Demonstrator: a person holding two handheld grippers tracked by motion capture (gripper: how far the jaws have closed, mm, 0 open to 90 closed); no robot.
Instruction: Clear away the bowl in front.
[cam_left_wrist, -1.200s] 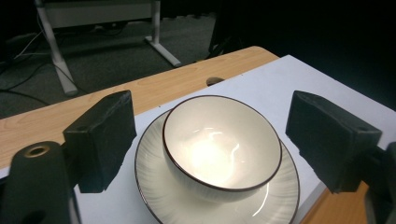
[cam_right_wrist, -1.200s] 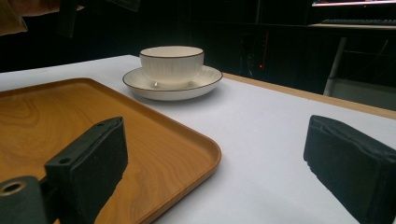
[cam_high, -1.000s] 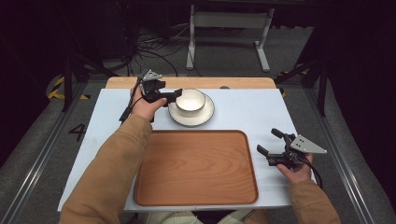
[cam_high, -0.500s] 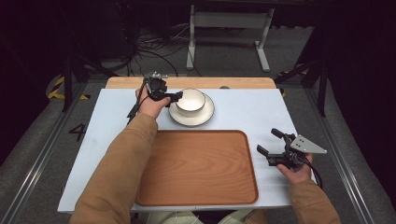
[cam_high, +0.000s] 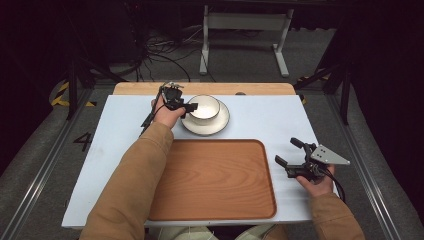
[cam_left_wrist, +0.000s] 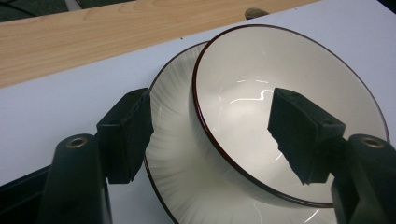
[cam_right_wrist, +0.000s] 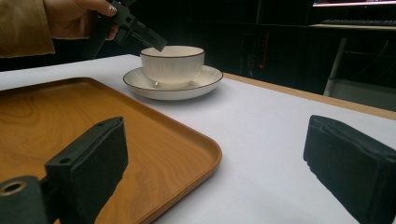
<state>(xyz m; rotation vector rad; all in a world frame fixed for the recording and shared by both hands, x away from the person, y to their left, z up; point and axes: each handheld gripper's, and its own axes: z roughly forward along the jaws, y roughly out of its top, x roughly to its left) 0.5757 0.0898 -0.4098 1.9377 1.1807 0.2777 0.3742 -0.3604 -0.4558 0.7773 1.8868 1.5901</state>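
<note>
High view, items as I see them: my left claw (cam_high: 189, 106) at the near-left rim of the bowl (cam_high: 204, 108), jaws just been closing, one pad inside the bowl and one outside, not yet pressing. Bowl sits on a saucer (cam_high: 220, 125) at the far side of the white bench (cam_high: 260, 112). Wooden tray (cam_high: 215, 180) near me. Right claw (cam_high: 289, 152) open, beside the tray's right edge.
</note>
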